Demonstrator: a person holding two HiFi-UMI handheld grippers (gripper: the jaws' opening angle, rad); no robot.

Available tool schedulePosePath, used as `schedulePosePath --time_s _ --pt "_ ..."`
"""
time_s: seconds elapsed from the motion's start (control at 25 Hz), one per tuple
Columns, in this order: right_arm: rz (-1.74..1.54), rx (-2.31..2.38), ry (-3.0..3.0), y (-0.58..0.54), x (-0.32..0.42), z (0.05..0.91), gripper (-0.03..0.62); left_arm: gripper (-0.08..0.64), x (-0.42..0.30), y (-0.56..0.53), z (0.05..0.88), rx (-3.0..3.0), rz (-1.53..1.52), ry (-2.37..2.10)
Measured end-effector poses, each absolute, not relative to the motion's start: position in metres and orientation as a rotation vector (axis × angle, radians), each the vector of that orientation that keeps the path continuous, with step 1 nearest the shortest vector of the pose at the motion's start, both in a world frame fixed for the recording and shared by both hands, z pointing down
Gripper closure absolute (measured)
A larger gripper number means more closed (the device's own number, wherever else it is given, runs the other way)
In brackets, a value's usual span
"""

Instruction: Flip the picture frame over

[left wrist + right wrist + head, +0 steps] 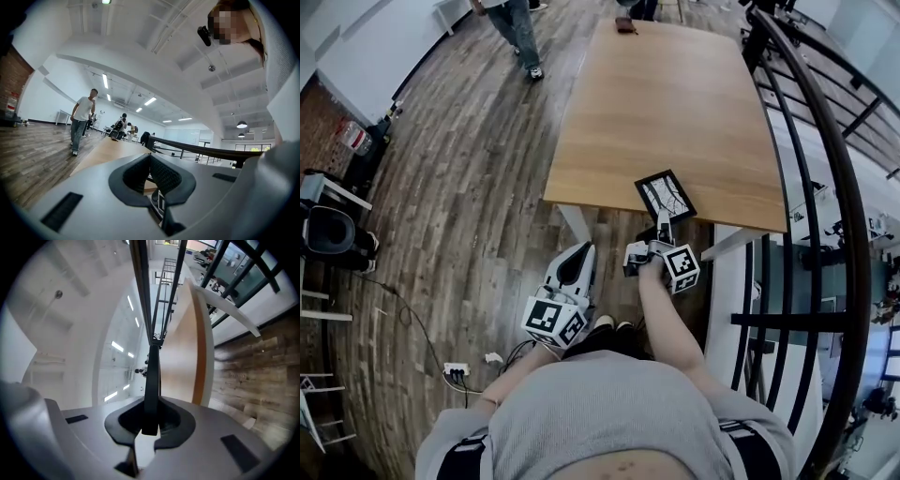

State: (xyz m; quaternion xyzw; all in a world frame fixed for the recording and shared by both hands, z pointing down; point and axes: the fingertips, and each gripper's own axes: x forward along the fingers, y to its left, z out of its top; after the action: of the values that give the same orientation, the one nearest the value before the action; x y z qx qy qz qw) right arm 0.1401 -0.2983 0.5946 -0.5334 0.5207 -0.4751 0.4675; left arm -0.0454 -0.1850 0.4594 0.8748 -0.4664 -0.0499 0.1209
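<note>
The picture frame (666,195) is black with a white line drawing facing up. It hangs tilted over the near edge of the wooden table (675,103). My right gripper (663,223) is shut on its near edge. In the right gripper view the frame (151,376) shows edge-on as a thin dark bar clamped between the pads, and my right gripper (150,425) is rolled onto its side. My left gripper (581,251) hovers below the table's near left corner, off the table, its jaws together on nothing. In its own view the left gripper (151,159) points level along the tabletop.
A black metal railing (825,187) curves along the table's right side. A person (517,33) walks on the wood floor beyond the table's far left. A small dark object (625,25) lies at the table's far end. A power strip with cables (455,372) lies on the floor at left.
</note>
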Motion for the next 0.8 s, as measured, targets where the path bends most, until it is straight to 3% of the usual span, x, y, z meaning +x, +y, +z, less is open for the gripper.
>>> schedulePosePath --time_s 0.8 --pt "-1.253 -1.270 1.133 -0.304 0.141 0.677 0.540 0.554 -0.071 -0.174 0.466 2.515 -0.102 -1.443"
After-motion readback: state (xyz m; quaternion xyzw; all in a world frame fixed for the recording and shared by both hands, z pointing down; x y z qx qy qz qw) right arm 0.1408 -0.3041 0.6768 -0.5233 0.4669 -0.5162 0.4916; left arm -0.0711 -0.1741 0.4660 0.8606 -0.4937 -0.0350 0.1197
